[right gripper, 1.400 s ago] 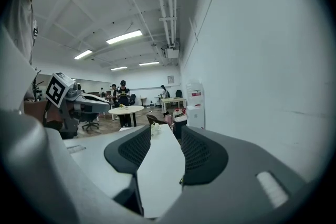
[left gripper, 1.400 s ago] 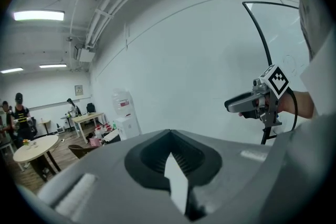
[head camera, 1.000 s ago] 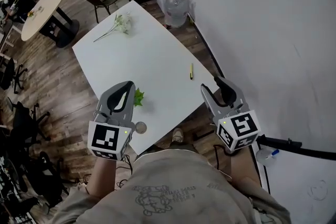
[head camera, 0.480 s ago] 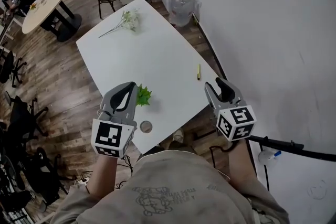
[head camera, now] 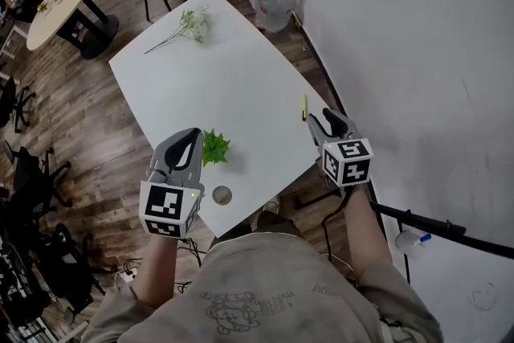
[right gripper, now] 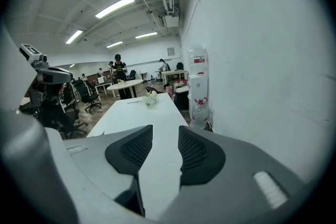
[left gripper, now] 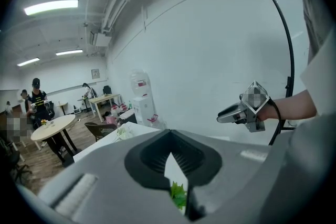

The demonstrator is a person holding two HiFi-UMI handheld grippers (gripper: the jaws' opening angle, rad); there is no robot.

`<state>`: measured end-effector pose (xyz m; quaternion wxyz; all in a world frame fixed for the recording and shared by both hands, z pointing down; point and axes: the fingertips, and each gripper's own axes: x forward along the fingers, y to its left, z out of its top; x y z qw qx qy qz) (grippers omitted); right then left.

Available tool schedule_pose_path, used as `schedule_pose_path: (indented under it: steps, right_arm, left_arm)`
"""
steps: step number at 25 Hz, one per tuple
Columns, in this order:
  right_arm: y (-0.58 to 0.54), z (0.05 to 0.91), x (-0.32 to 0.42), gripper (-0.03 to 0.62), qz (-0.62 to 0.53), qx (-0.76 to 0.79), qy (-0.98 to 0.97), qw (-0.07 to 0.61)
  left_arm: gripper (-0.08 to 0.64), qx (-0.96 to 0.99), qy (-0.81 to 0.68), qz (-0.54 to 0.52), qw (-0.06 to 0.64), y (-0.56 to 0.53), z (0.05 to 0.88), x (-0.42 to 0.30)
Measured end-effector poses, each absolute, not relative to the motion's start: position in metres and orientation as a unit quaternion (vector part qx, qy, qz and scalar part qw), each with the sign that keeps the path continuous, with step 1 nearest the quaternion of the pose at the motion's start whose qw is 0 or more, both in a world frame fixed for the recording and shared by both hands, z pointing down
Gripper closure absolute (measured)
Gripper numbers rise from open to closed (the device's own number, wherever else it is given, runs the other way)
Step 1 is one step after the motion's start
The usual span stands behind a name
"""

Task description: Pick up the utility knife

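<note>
The utility knife (head camera: 304, 107) is a thin yellow sliver lying on the white table (head camera: 241, 84), close to the table's right edge and pointing roughly away from the person. It lies flat with nothing touching it.

The right gripper (head camera: 321, 120) hangs just short of the knife, a little toward the person and slightly to the right. Its tips are near the knife's near end but apart from it. In the right gripper view the jaws stand apart with a moderate gap. Only bare table shows between them; the knife itself cannot be made out there, possibly hidden below the jaws.

The left gripper (head camera: 191, 139) is well apart from the knife, over the table's near left part. Its jaws meet at the tips and hold nothing. Through the slit behind the tips a sprig of green leaves (head camera: 214, 147) shows, lying on the table just beside that gripper. A small round disc (head camera: 222, 194) sits near the table's near edge, between the grippers.

At the far end of the table lies a stem of pale flowers (head camera: 191, 23). Beyond it, on the floor by the wall, stands a water bottle (head camera: 275, 0).
</note>
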<state>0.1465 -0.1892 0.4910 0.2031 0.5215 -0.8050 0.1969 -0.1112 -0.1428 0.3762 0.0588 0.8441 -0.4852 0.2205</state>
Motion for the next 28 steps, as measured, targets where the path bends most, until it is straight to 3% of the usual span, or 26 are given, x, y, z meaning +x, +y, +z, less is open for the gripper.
schedule_pose_path:
  steps: [10,19,28]
  right_arm:
    - [-0.22,0.613,0.153,0.423,0.257,0.511,-0.772,0.277]
    - [-0.238,0.688,0.164,0.43,0.303,0.53,-0.732,0.303]
    - [-0.236,0.713,0.165,0.515,0.321,0.525,-0.72,0.32]
  left_arm:
    - [0.56,0.831,-0.482,0.26,0.097,-0.161,0.434,-0.105]
    - [0.56,0.836,-0.451,0.291,0.117,-0.175,0.483,-0.081]
    - [0.56,0.838,-0.432,0.31,0.121,-0.172,0.505,-0.073]
